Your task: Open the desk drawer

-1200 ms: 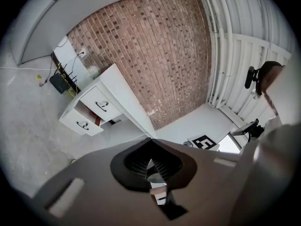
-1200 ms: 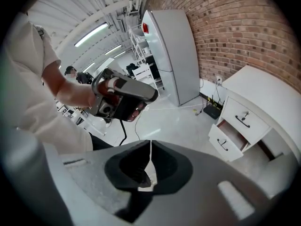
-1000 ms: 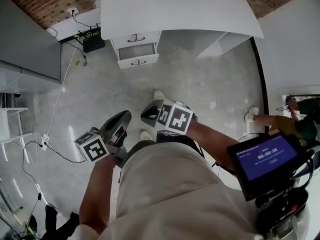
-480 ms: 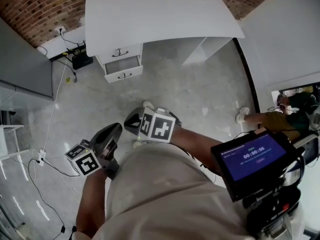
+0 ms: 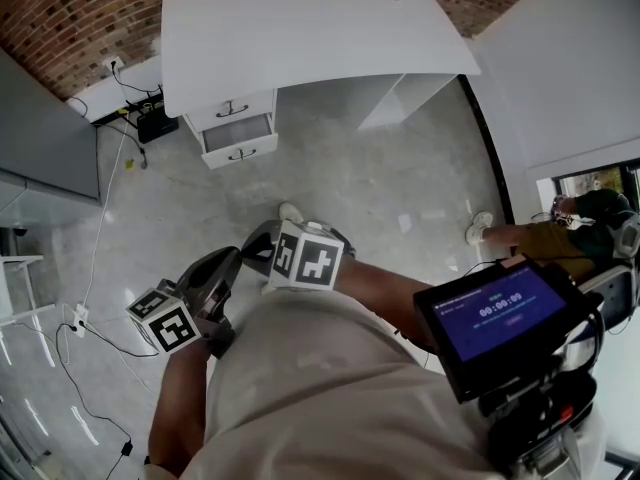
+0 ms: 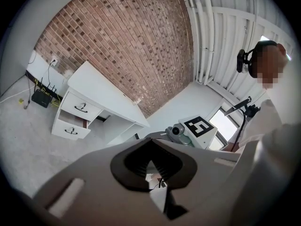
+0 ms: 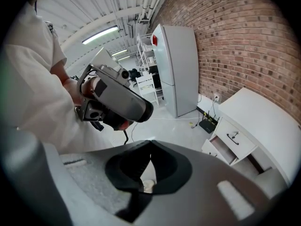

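Over the last second the desk (image 5: 300, 28) slides toward the upper left of the head view, and its whole top comes into frame. The person seems to be backing off or lifting the head rather than closing in. Both grippers sit low and centre against the body, well apart from the desk. The left gripper (image 6: 152, 140) has its jaws together on nothing, and so does the right gripper (image 7: 151, 143).

The lower drawer (image 5: 240, 146) stands pulled out under the shut upper drawer (image 5: 232, 110), as it did a second ago. From this far it is hard to tell whether it is fully out, but the opening looks done. Its long axis runs left to right along the desk front, rising a little to the right. Its handle faces the bottom of the frame, toward the person.
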A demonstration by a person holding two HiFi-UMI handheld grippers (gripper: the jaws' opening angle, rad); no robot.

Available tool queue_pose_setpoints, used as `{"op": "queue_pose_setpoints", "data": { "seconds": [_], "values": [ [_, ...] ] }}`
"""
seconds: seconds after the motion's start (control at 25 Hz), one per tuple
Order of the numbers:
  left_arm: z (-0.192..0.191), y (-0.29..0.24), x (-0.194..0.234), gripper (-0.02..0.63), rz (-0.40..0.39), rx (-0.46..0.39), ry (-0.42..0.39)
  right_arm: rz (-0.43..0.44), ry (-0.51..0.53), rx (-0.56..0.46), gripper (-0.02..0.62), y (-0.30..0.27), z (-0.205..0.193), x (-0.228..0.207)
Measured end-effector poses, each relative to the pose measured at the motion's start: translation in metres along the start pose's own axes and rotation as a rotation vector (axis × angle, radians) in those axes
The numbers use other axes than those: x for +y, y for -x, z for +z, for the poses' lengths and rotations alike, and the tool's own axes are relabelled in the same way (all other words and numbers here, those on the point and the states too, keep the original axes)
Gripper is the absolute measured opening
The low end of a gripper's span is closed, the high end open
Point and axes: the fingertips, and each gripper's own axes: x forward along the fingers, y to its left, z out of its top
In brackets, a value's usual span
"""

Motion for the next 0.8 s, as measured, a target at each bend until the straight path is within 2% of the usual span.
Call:
{"op": "queue_pose_setpoints", "data": {
  "seconds": [0.2, 0.4, 0.64, 0.8],
  "values": [
    [0.002, -0.005, 0.007, 0.005, -0.036, -0.029, 0.009, -0.005, -0.001, -0.001, 0.003, 0.002, 0.002, -0.008],
    [-0.001, -0.006, 0.006, 0.005, 0.003, 0.02, -0.002, -0.016, 0.001, 0.0, 0.003, 0.003, -0.001, -0.01],
    [-0.004, -0.006, 0.01, 0.005, 0.005, 0.021, 0.001, -0.017, 0.004, 0.003, 0.003, 0.003, -0.004, -0.01],
    [-0.009, -0.007, 0.013, 0.005, -0.026, 0.003, 0.007, -0.017, 0.004, 0.003, 0.003, 0.003, -0.005, -0.01]
  ]
}}
